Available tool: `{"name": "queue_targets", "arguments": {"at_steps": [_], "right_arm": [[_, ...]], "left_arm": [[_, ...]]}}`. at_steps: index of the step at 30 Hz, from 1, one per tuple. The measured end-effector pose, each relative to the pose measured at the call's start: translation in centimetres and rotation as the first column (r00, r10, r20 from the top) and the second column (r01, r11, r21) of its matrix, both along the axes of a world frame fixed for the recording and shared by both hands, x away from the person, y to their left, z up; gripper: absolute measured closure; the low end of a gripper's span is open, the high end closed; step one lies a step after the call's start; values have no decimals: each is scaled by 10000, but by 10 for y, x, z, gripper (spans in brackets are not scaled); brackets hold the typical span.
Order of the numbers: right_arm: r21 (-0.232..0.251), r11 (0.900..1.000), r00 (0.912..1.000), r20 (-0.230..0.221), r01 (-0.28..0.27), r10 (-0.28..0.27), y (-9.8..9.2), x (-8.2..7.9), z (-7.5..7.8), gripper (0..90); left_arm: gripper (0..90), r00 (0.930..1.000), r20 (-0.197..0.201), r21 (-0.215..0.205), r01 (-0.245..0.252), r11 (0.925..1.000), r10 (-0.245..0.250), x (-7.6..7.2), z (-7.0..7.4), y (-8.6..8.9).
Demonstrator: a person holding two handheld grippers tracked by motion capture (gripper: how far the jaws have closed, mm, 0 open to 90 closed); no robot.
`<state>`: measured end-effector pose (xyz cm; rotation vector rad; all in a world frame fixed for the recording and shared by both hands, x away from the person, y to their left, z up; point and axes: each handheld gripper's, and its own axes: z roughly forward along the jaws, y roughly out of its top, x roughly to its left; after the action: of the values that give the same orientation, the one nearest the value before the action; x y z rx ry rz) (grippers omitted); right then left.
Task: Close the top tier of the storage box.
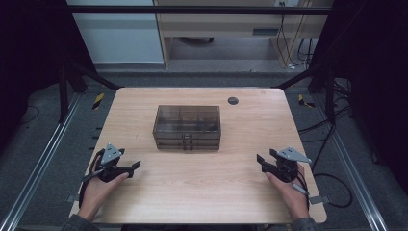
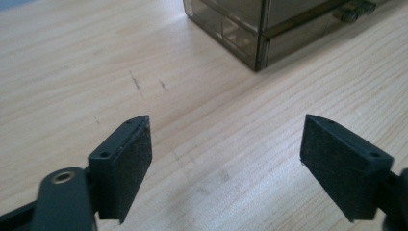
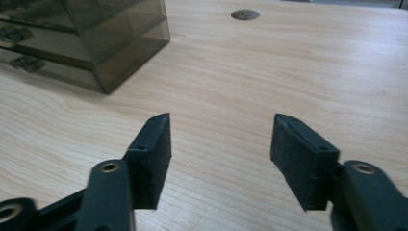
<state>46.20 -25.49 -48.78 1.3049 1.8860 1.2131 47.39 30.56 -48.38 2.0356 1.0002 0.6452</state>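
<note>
Pale wood grain runs under both pairs of black jaws on the table (image 1: 202,192). Seen along the left gripper (image 2: 226,144), the jaws stand wide apart with bare wood between them, nothing grasped. The right gripper (image 3: 219,144) is likewise released, its gap a little narrower and empty too.

Beyond the left gripper's jaws, up and to the right, 1 corner of the smoky transparent drawer box (image 2: 269,29) shows, with a drawer handle near the top edge; faint dark scuffs mark the wood to the left of it. The right gripper view has the same box (image 3: 96,43) at its upper left, 2 small handles on its front, and a round grey cap (image 3: 245,14) set in the tabletop farther back.

From the high view the whole layout is plain: the box (image 1: 187,127) sits mid-table, well apart from both grippers, the left gripper (image 1: 134,166) near the left edge and the right gripper (image 1: 261,161) near the right edge, each pointing inward. Dark floor, rails and cables surround the table.
</note>
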Motion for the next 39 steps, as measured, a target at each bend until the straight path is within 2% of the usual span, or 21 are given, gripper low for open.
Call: {"name": "queue_targets", "arguments": {"at_steps": [3,6,12,15,21,27,29,35,39], "right_arm": [[57,10000,9999,-144,42,-42,-1,2,-3,326],[-90,9997,9985,-490,226,-230,-2,5,-9,257],[-101,9995,9955,-892,305,-313,-2,8,-16,170],[-280,9991,9960,-826,324,-346,0,8,-18,164],[-302,9993,9969,-745,226,-248,4,10,-19,124],[-408,9991,9979,-629,94,-120,7,12,-19,84],[-403,9992,9981,-620,6,-31,9,12,-19,74],[-500,9987,9979,-645,-76,43,9,13,-19,68],[-532,9986,9980,-628,-38,5,9,13,-19,67]], "left_arm": [[138,9999,-74,23,-101,9999,101,0,-3,0],[111,9997,-104,-3,-237,9997,236,1,-5,1],[94,9997,-172,38,-185,9998,186,2,-13,2],[89,9996,-220,-32,-201,9998,201,2,-16,3],[86,9996,-141,-78,-242,9997,241,3,-18,2],[86,9997,82,-131,-216,9997,218,1,-19,2],[86,9992,286,-296,-253,9992,261,0,-19,3],[86,9983,487,-444,-300,9986,322,-2,-19,4],[85,9966,704,-707,-374,9968,424,-4,-18,6]]}}
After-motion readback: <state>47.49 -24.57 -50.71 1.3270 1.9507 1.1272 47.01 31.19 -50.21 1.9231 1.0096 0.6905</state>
